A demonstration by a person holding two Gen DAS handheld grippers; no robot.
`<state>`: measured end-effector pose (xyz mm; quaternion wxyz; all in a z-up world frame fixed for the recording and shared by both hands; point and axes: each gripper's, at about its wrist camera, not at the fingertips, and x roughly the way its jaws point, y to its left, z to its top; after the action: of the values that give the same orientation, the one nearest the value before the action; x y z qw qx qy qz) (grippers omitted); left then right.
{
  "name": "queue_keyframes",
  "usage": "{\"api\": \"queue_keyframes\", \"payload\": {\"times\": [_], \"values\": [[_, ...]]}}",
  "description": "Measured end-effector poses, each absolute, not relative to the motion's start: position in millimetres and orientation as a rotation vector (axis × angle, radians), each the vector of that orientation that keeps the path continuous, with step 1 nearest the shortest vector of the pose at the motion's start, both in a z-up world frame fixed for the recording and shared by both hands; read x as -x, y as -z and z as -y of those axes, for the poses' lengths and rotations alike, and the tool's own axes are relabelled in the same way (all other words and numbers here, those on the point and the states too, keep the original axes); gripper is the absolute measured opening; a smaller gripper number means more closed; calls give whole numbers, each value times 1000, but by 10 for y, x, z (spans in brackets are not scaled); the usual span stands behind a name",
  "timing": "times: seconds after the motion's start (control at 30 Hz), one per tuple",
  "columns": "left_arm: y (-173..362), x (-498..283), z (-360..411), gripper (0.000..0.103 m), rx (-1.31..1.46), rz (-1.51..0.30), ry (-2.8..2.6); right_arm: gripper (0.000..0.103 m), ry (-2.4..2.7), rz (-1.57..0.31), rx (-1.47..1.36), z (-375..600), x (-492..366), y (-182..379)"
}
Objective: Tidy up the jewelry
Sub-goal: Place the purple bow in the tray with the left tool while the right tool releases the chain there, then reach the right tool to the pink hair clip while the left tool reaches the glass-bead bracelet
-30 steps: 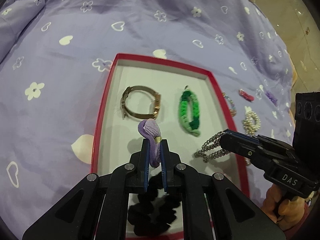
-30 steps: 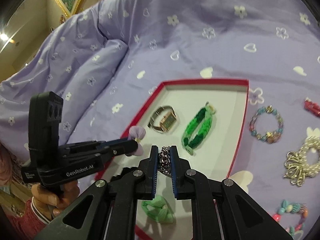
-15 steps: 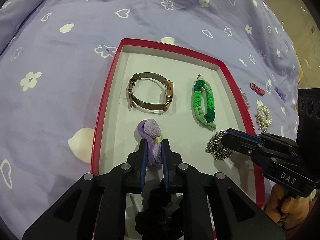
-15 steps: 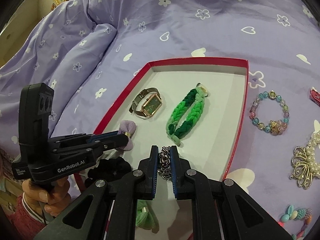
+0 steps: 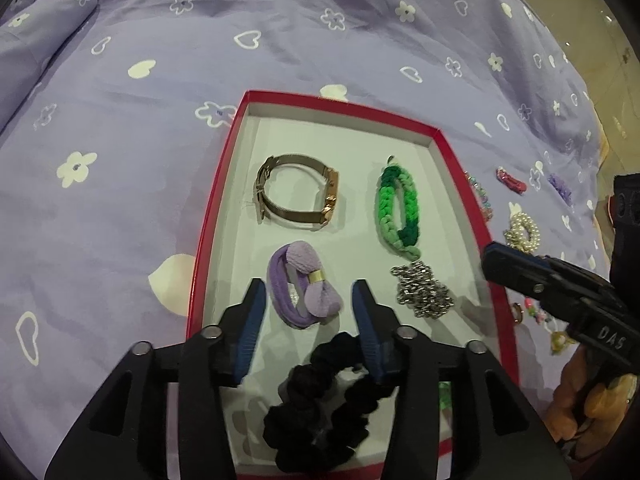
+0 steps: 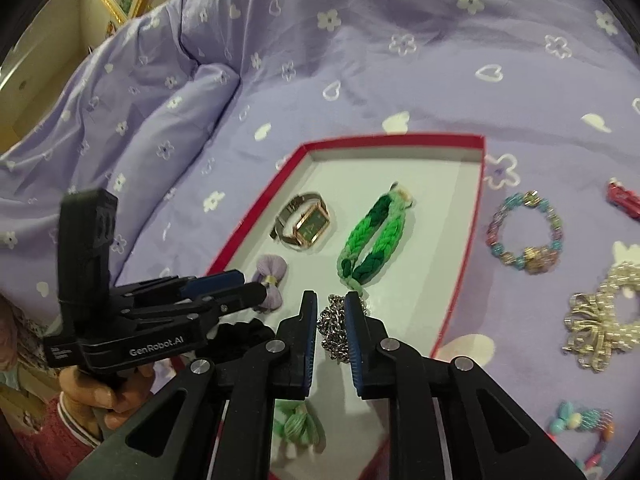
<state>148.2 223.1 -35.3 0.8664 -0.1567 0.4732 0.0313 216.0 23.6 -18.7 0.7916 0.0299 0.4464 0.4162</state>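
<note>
A red-rimmed white tray (image 5: 216, 208) lies on the bed. My left gripper (image 5: 308, 312) hangs just over its floor with its jaws opening. The purple bow hair tie (image 5: 304, 292) lies loose on the tray between them, touching neither pad. A silver chain (image 5: 422, 294) sits heaped on the tray floor to its right. My right gripper (image 6: 330, 312) has its jaws opening a little, and the silver chain (image 6: 334, 328) shows in the gap, lying free below the pads. In the left wrist view the right gripper (image 5: 500, 264) stands clear of the chain.
In the tray also lie a gold watch (image 5: 296, 196), a green braided bracelet (image 5: 398, 208), a black scrunchie (image 5: 320, 400) and a green hair tie (image 6: 298, 420). Right of the tray on the purple sheet lie a beaded bracelet (image 6: 524, 236), a pearl piece (image 6: 600, 320) and a red clip (image 6: 624, 198).
Both grippers came down over the tray. The left jaws spread and the purple bow tie now lies loose. The right jaws parted, left the chain on the tray and drew back to the right.
</note>
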Motion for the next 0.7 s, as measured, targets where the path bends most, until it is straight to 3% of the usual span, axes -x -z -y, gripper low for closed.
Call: {"api": "queue_keyframes", "payload": {"times": [0.1,0.7], "values": [[249,-1456,-2163,53,313,-970,-58,36,-877,-931,-101,-20,-2155,79],[-136,-1713,-1381,54,234,-929,86,39,-660,-891,-175,1248,-2324,-16]]}}
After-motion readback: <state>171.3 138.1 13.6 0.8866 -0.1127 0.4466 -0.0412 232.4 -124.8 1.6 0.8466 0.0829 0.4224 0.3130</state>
